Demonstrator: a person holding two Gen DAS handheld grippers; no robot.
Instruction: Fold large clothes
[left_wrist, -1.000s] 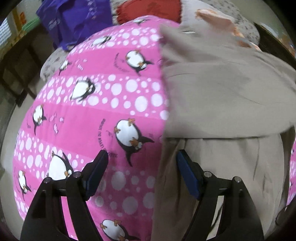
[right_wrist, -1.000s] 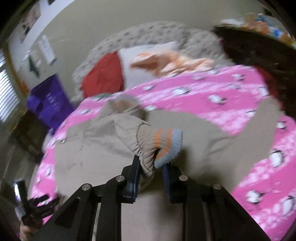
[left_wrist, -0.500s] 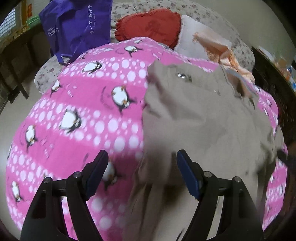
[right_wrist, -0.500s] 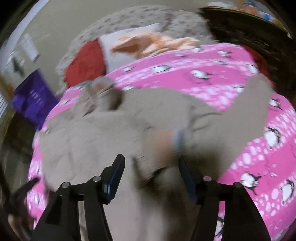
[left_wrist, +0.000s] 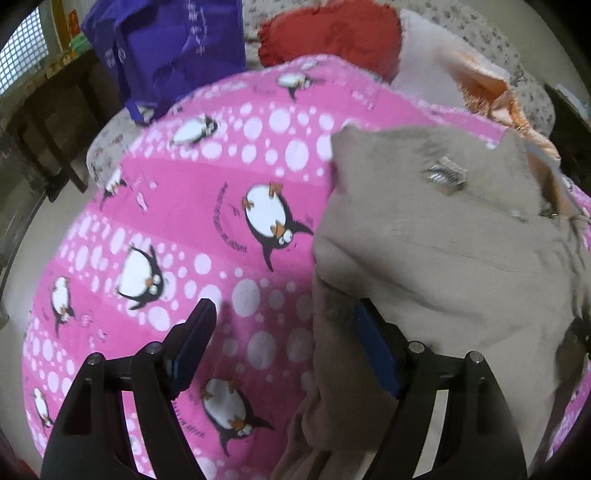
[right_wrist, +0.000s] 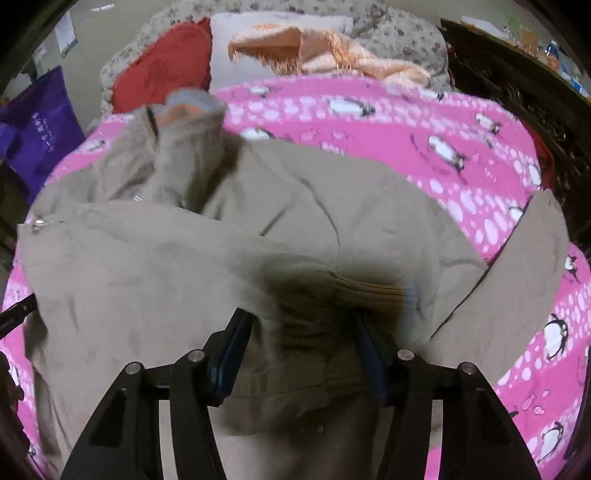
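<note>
A large beige jacket (right_wrist: 258, 236) lies spread on a pink penguin-print blanket (right_wrist: 443, 155), one sleeve folded across its body with the ribbed orange-and-grey cuff (right_wrist: 384, 291) lying just ahead of my right gripper. My right gripper (right_wrist: 301, 325) is open and empty, low over the jacket's middle. In the left wrist view the jacket (left_wrist: 443, 258) fills the right side. My left gripper (left_wrist: 284, 317) is open over the jacket's left edge, its right finger against the cloth. The jacket's collar (right_wrist: 192, 107) lies at the far end.
A red cushion (right_wrist: 162, 70), a white pillow and an orange cloth (right_wrist: 325, 51) lie at the head of the bed. A purple bag (left_wrist: 170, 48) stands at the far left with dark furniture (left_wrist: 44, 122) beside it. Dark wooden furniture (right_wrist: 517, 74) runs along the right.
My right gripper opened and let go of the sleeve cuff, which now lies on the jacket. My left gripper stayed open and shifted along the jacket's left edge.
</note>
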